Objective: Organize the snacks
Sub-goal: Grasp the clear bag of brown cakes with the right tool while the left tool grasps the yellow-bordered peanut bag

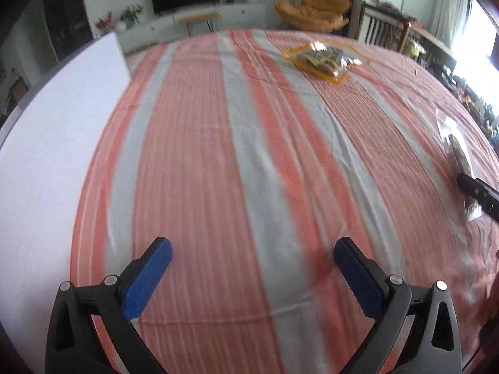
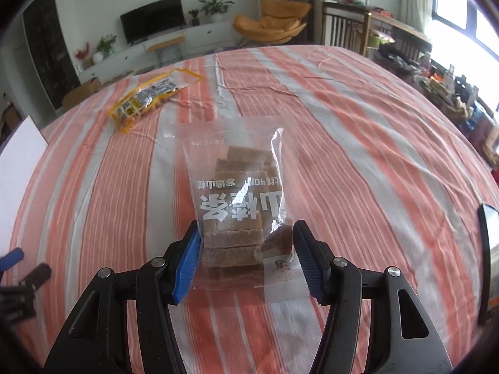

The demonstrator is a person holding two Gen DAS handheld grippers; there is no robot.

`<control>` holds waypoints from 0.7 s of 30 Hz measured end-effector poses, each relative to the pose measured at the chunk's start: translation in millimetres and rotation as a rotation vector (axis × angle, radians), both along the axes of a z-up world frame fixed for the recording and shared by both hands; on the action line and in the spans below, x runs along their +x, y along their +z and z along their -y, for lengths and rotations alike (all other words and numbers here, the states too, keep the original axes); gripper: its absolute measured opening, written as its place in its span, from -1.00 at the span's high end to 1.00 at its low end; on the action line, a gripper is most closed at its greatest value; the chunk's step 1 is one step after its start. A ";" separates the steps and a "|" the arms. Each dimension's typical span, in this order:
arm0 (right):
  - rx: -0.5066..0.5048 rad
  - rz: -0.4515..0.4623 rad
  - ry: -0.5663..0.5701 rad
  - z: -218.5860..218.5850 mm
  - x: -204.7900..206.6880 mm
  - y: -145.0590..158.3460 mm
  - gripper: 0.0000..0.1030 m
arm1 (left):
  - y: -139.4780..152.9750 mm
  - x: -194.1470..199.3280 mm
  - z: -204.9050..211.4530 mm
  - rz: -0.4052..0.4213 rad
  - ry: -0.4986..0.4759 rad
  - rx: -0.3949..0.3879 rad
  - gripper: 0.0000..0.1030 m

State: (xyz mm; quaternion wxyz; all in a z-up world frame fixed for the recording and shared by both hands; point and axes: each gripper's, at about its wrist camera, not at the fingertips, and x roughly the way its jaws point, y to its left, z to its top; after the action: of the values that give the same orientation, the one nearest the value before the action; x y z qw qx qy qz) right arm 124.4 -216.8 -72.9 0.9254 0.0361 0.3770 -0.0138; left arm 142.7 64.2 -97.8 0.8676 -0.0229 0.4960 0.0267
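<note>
A clear bag of brown snack bars (image 2: 240,205) lies on the striped cloth. My right gripper (image 2: 246,252) is around its near end, jaws close to both sides of the bag; whether they press it I cannot tell. The same bag shows at the right edge of the left wrist view (image 1: 458,152), with a right finger (image 1: 477,191) on it. A yellow-edged snack bag (image 2: 149,96) lies far left; it also shows in the left wrist view (image 1: 324,59). My left gripper (image 1: 252,268) is open and empty over the cloth.
An orange and grey striped cloth (image 1: 237,162) covers the table. A white board (image 1: 56,131) stands along the left side, also seen in the right wrist view (image 2: 18,162). A dark flat object (image 2: 488,249) lies at the right edge.
</note>
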 end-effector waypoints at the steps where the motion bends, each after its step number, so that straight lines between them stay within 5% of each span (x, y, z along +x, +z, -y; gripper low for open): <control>1: -0.006 0.006 0.000 -0.8 -2.4 -0.7 -0.19 | 4.6 12.2 6.4 -0.017 -0.031 -0.005 -0.99; 8: -0.004 0.020 0.014 -1.4 0.0 -4.5 -0.27 | 50.1 156.0 61.2 0.075 -0.279 0.139 -0.99; 13: -0.006 0.018 0.016 -2.4 0.6 -5.7 -0.29 | 39.0 247.0 85.4 0.012 -0.359 0.167 -0.99; 18: -0.010 0.017 0.017 -3.4 1.8 -6.4 -0.30 | 9.3 277.0 93.2 -0.035 -0.361 0.143 -0.97; 19: -0.010 0.017 0.017 -3.8 1.7 -6.3 -0.30 | 10.5 276.7 86.7 -0.018 -0.338 0.086 -0.66; 21: -0.010 0.017 0.017 -3.8 1.7 -6.3 -0.30 | 13.9 268.0 73.4 0.003 -0.281 0.001 -0.36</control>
State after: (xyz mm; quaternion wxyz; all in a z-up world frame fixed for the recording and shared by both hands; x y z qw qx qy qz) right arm 126.2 -213.0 -79.3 0.9288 0.0285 0.3694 -0.0076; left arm 410.7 -9.3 -83.9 0.8636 0.0474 0.4929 -0.0950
